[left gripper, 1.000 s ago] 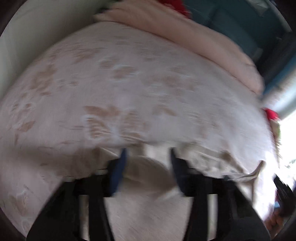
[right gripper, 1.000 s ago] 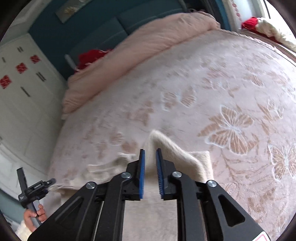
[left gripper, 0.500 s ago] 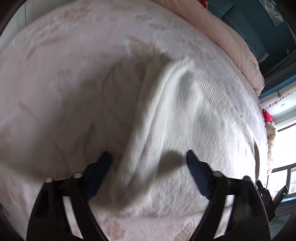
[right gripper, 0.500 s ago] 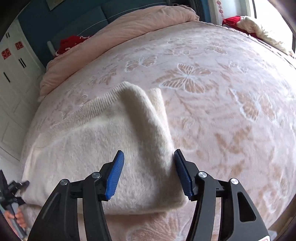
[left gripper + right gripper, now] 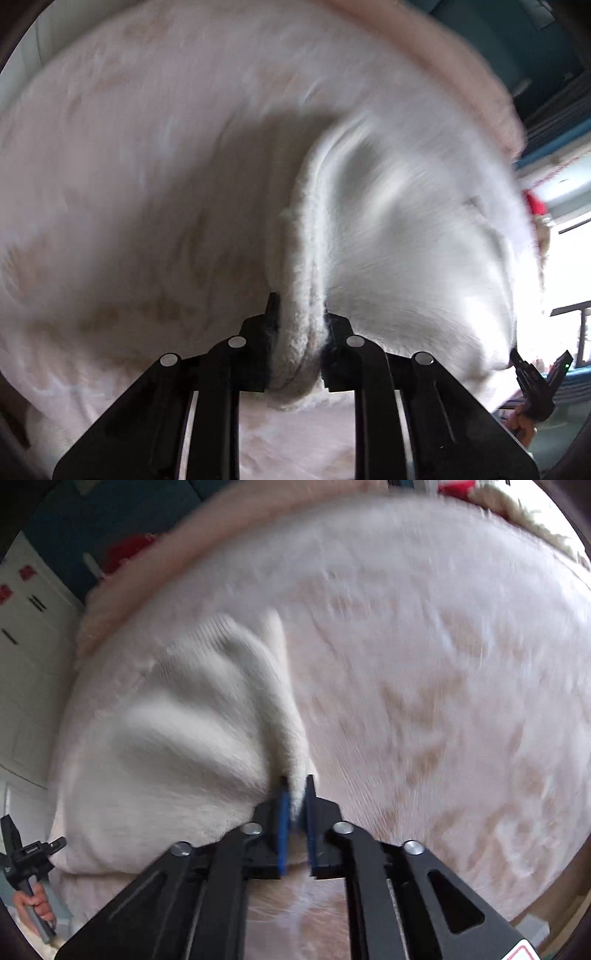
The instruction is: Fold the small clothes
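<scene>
The fluffy cream knitted sweater (image 5: 192,738) lay on the pink butterfly-patterned bedspread (image 5: 443,664), folded over at least once. Both sets of jaws had just been closing with fabric between them — the left gripper (image 5: 297,325) pinched a thick rolled edge, the right gripper (image 5: 294,805) a thinner near corner. Judging by this, another fold remained.

Left gripper (image 5: 297,325) and right gripper (image 5: 294,805) just closed, clamping.
</scene>
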The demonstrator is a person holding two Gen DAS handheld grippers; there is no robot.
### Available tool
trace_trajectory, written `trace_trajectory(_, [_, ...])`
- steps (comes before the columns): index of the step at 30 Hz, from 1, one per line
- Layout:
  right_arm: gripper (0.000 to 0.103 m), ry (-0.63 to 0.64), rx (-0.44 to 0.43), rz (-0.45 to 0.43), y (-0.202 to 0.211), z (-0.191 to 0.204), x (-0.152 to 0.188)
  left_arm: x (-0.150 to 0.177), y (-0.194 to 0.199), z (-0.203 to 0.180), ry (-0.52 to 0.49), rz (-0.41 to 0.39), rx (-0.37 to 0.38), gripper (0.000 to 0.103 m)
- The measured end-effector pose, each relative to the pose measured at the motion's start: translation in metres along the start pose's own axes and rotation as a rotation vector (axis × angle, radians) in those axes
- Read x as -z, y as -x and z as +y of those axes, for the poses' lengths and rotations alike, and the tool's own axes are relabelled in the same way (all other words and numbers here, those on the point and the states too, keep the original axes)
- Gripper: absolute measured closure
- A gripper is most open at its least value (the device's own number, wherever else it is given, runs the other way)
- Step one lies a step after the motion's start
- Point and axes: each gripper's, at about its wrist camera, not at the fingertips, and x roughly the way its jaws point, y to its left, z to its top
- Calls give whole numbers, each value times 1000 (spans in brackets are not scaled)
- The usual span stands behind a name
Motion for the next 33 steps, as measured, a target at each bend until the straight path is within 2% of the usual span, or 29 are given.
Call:
trace_trajectory(2, [70, -23, -30, -75, 17, -3, 4, 12, 10, 15, 96, -80, 84, 70])
trace_trajectory(3, [46, -26, -23, -97, 29, -2, 4, 17, 20, 20, 139, -102, 95, 51])
trace_trajectory(4, [34, -23, -20, -125, 42, -1, 6, 23, 31, 24, 163, -128, 88, 33])
trace_trajectory(6, [29, -22, -45, -143, 52, -3, 11, 35, 47, 27, 175, -190, 88, 22])
trace_trajectory(7, [28, -40, -71, -126, 49, -6, 15, 39, 49, 26, 171, -196, 95, 19])
trace_trajectory(9, [28, -101, -132, -69, 30, -11, 21, 44, 42, 25, 187, -176, 133, 16])
trace_trajectory(11, [27, -173, -187, -14, 5, -14, 20, 46, 22, 22, 249, -122, 149, 15])
trace_trajectory(12, [27, -211, -216, -13, -2, -13, 21, 46, 14, 18, 274, -113, 140, 12])
trace_trajectory(13, [28, -246, -230, -37, -5, -11, 22, 43, 12, 12, 280, -146, 115, 11])
trace_trajectory(14, [34, -278, -248, -55, -7, -8, 20, 37, 7, 8, 274, -157, 105, 12])
trace_trajectory(15, [71, -337, -281, -59, -10, -8, 14, 31, 6, 3, 263, -154, 105, 34])
trace_trajectory(16, [85, -375, -328, -47, -12, -8, 9, 24, 6, 1, 256, -125, 102, 70])
trace_trajectory(17, [86, -405, -364, -50, -9, -8, 3, 23, 8, 1, 257, -99, 107, 72])
trace_trajectory(19, [89, -361, -376, -75, 17, 2, -7, 17, 29, 6, 261, -92, 159, 78])
trace_trajectory(22, [92, -214, -352, -71, 64, 17, 1, 22, 74, 11, 179, -91, 171, 80])
trace_trajectory(24, [91, -145, -321, -26, 87, 14, 28, 39, 94, 19, 154, -71, 142, 80])
trace_trajectory(26, [91, -118, -277, 33, 90, 5, 58, 64, 99, 32, 128, -37, 86, 80])
trace_trajectory(27, [89, -89, -209, 82, 85, -2, 84, 77, 96, 41, 126, -12, 73, 79])
trace_trajectory(29, [86, -58, -130, 149, 72, -9, 111, 105, 73, 58, 134, 65, 47, 77])
trace_trajectory(30, [81, -54, -57, 187, 67, -17, 126, 112, 62, 65, 147, 80, 14, 72])
trace_trajectory(31, [81, -58, -13, 197, 69, -22, 132, 118, 60, 69, 160, 64, 1, 60])
trace_trajectory(33, [78, -71, -3, 151, 88, -27, 130, 120, 78, 71, 188, -35, 8, 50])
